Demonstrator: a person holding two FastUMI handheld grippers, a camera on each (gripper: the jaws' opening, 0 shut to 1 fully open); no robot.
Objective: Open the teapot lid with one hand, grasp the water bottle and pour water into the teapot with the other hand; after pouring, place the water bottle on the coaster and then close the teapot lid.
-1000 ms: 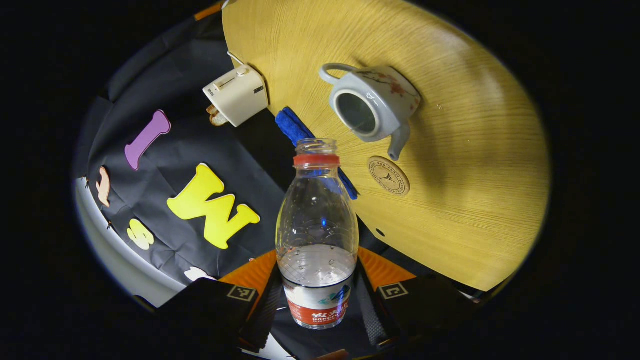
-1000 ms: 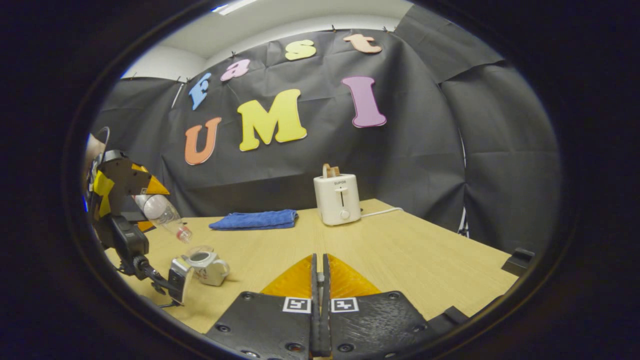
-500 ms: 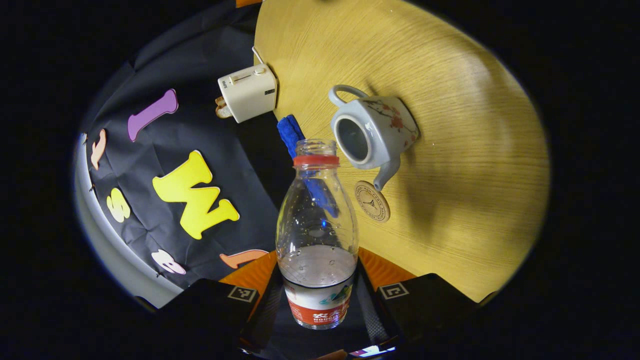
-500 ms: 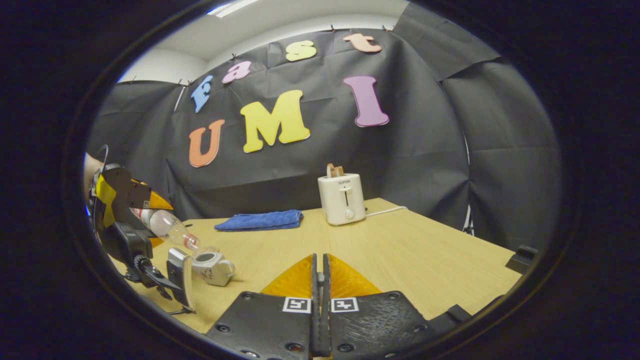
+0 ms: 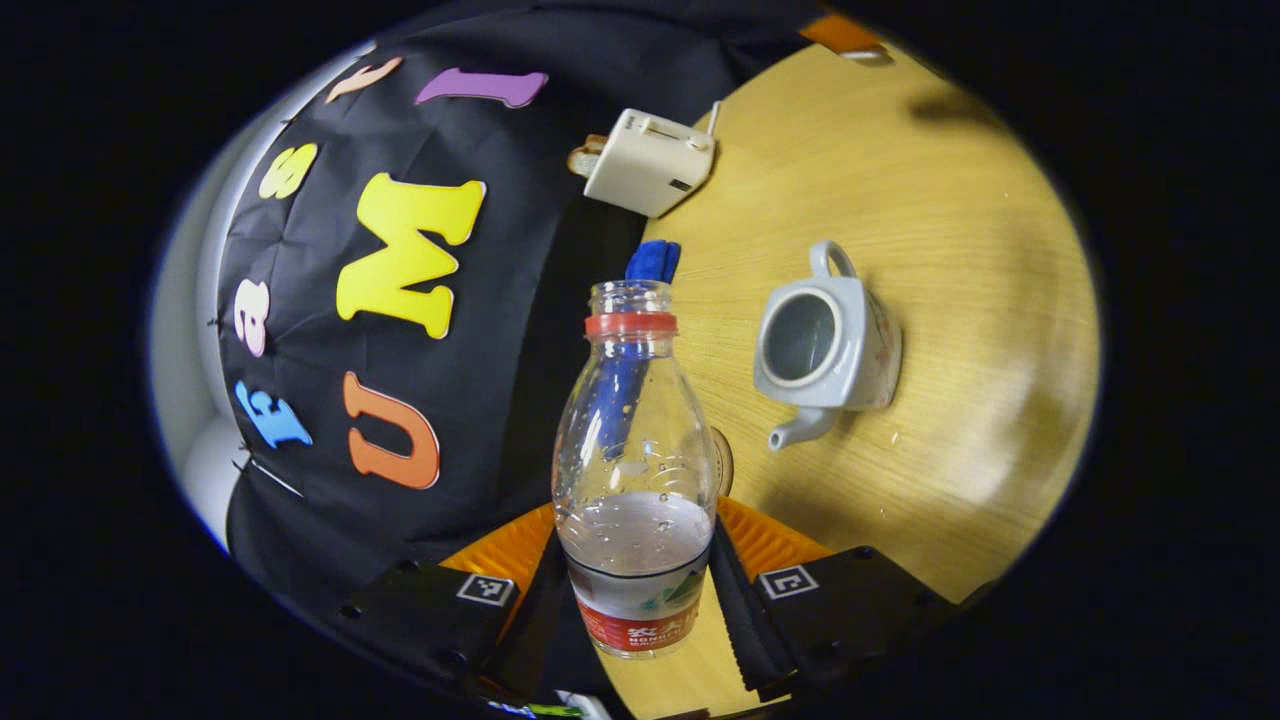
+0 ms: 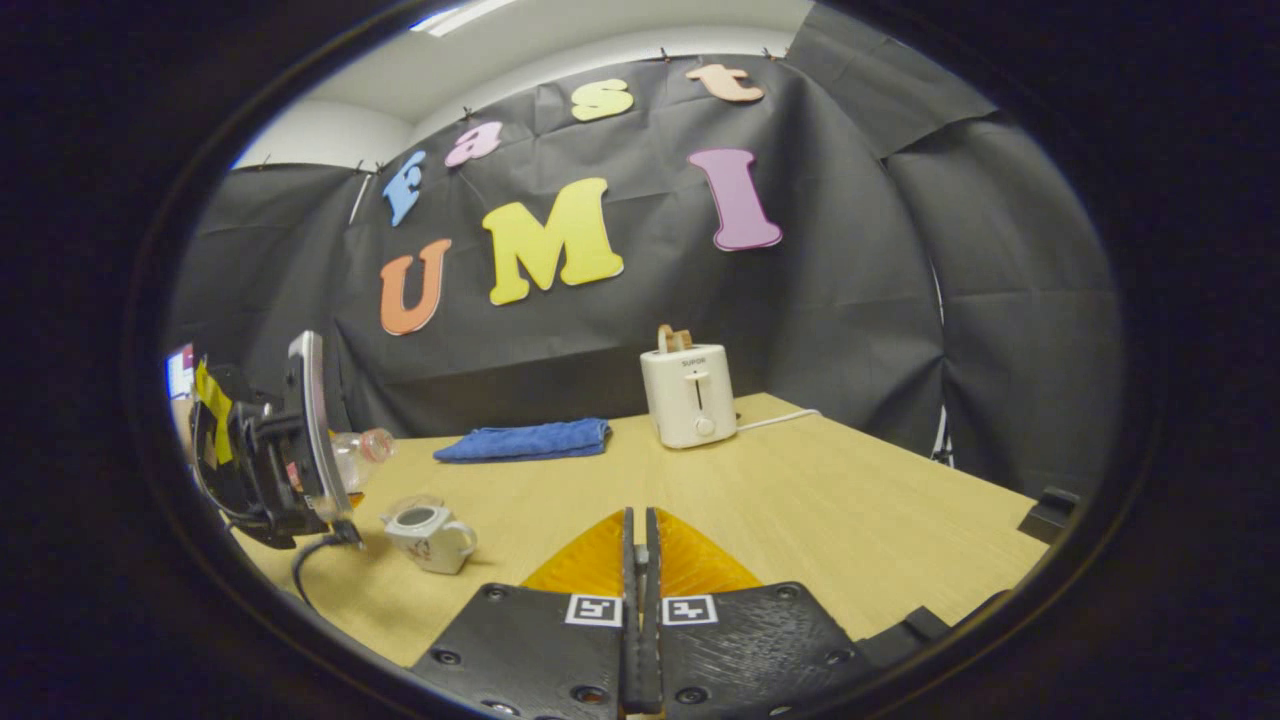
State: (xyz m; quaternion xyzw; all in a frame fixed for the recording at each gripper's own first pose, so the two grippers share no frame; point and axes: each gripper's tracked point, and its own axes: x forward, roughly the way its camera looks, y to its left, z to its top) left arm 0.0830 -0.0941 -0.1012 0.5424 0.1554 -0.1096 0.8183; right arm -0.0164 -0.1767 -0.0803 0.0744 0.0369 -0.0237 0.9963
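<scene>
The left gripper [image 5: 637, 600] clamps the water bottle [image 5: 633, 470] by its lower body, both fingers pressed against its sides. The bottle is uncapped, with a little water at its base. Beyond it, the teapot [image 5: 828, 345] stands lidless on the wooden table [image 5: 960, 300], its spout pointing toward the coaster [image 5: 722, 462], which peeks out from behind the bottle. A blue cloth [image 5: 650, 262] and a toaster [image 5: 648, 162] lie at the table's far edge. The right gripper [image 6: 640, 560] has its fingers closed together, holding nothing visible, low over the table.
</scene>
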